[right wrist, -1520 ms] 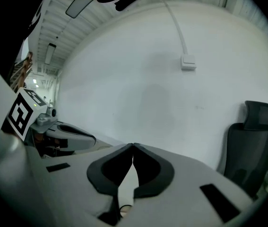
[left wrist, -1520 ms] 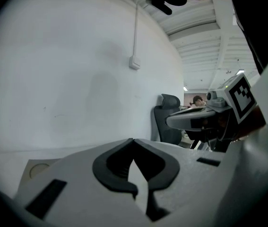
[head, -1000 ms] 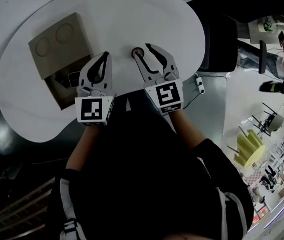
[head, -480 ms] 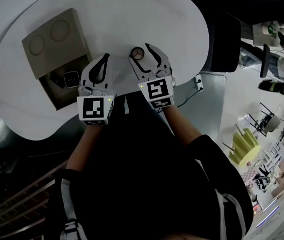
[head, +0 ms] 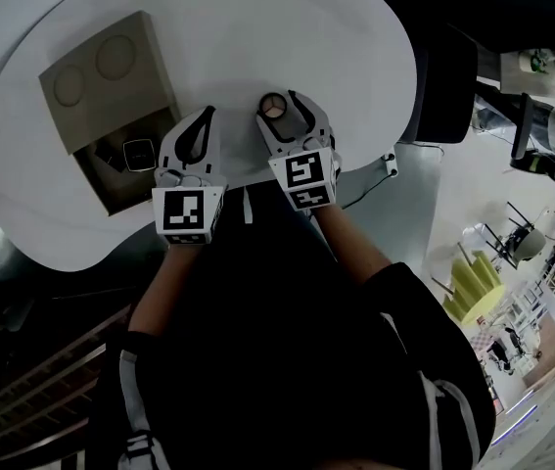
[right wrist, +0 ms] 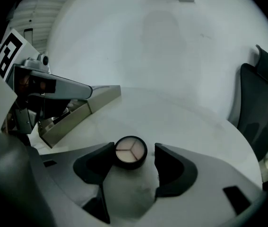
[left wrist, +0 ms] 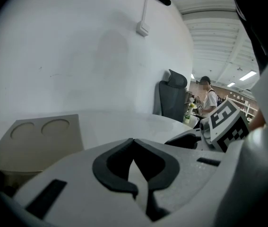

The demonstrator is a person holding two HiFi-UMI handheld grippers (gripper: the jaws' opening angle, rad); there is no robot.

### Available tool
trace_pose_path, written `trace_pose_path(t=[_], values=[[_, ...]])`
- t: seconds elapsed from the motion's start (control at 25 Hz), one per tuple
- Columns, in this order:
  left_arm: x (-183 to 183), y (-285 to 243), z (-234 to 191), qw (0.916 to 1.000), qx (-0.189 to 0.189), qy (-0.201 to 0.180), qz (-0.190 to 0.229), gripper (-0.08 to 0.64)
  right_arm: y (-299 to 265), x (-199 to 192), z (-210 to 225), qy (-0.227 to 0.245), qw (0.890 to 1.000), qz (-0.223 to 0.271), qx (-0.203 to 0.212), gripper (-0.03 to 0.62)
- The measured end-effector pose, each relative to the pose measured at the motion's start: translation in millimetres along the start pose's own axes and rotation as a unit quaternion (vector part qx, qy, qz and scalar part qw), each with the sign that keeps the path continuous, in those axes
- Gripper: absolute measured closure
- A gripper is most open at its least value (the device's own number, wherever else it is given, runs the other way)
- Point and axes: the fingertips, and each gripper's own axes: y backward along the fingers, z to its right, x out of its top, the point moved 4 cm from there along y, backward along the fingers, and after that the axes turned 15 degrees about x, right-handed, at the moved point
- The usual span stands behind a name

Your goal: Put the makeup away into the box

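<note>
A small round makeup compact point(right wrist: 130, 152) with a pale three-part pan lies on the white table point(head: 257, 27). It sits between the tips of my right gripper point(right wrist: 134, 156), whose jaws have just been opening. The left pad is close beside the compact and the right pad stands apart from it. In the head view the compact point(head: 274, 106) shows between the right gripper's point(head: 282, 116) fingers. The beige box point(head: 111, 179) stands open at the left with its lid point(head: 101, 76) folded back and a dark item point(head: 138, 153) inside. My left gripper point(head: 201, 117) hovers shut and empty by the box, its tips meeting point(left wrist: 134, 143).
A dark office chair point(head: 443, 67) stands at the table's right side. A white power strip point(head: 388, 162) lies on the floor below the table edge. A person point(left wrist: 208, 91) stands far off in the room behind. The table's near edge runs just under both grippers.
Both grippers have sunk toward the table. The right gripper's jaws have widened and now straddle the compact. The left gripper stays shut.
</note>
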Motion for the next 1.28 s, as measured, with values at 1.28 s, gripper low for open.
trace_pose_path(t=[1.28], values=[[44.3,66.5,-31.6,0.9942,0.055,0.014,0.091,0.552,54.6,98.7,-37.3,0.067,0.99,0.115,-0.057,0.36]])
